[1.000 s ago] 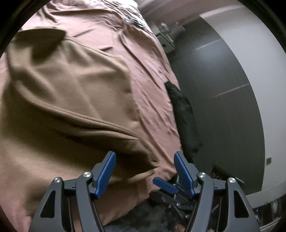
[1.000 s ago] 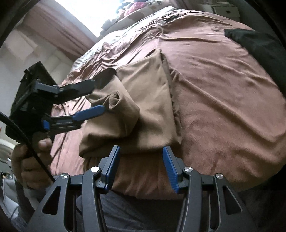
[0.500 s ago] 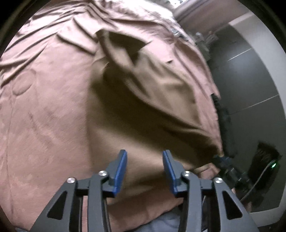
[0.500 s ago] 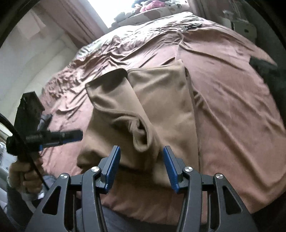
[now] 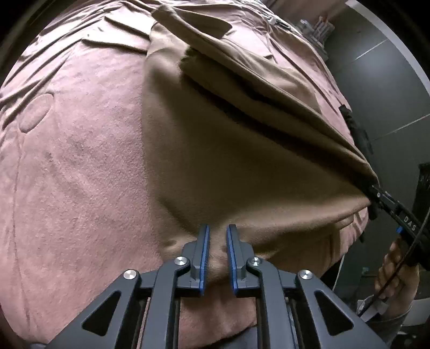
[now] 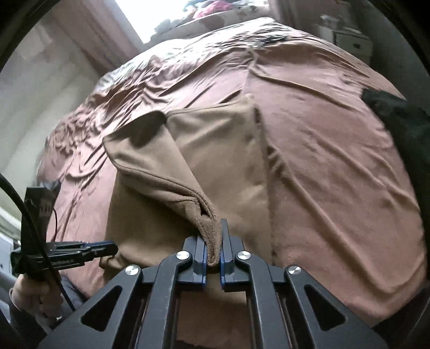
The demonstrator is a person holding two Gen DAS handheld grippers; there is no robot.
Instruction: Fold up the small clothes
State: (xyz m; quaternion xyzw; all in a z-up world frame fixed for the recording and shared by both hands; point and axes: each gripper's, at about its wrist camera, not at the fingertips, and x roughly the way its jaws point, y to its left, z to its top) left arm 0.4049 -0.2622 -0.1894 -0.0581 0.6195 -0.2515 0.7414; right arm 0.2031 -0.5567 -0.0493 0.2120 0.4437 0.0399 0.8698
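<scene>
A tan garment (image 5: 242,150) lies on the pink bedspread (image 5: 75,150), partly folded, its near edge lifted. My left gripper (image 5: 217,236) is nearly shut on the garment's near edge, with cloth bunched between its blue pads. My right gripper (image 6: 213,241) is shut on a thick folded corner of the same garment (image 6: 215,150) and holds it up off the bed. Each gripper shows in the other's view: the right (image 5: 376,193) at the garment's right corner, the left (image 6: 107,248) at its left edge.
A black garment (image 6: 403,120) lies at the bed's right side; it also shows in the left wrist view (image 5: 357,131). A dark wall (image 5: 389,80) and a white dresser (image 6: 352,40) stand beyond the bed. Curtains and a bright window (image 6: 161,18) are at the far end.
Both grippers were open above the garment. They have since come down to its near edge and closed on it, and the right one has lifted its corner.
</scene>
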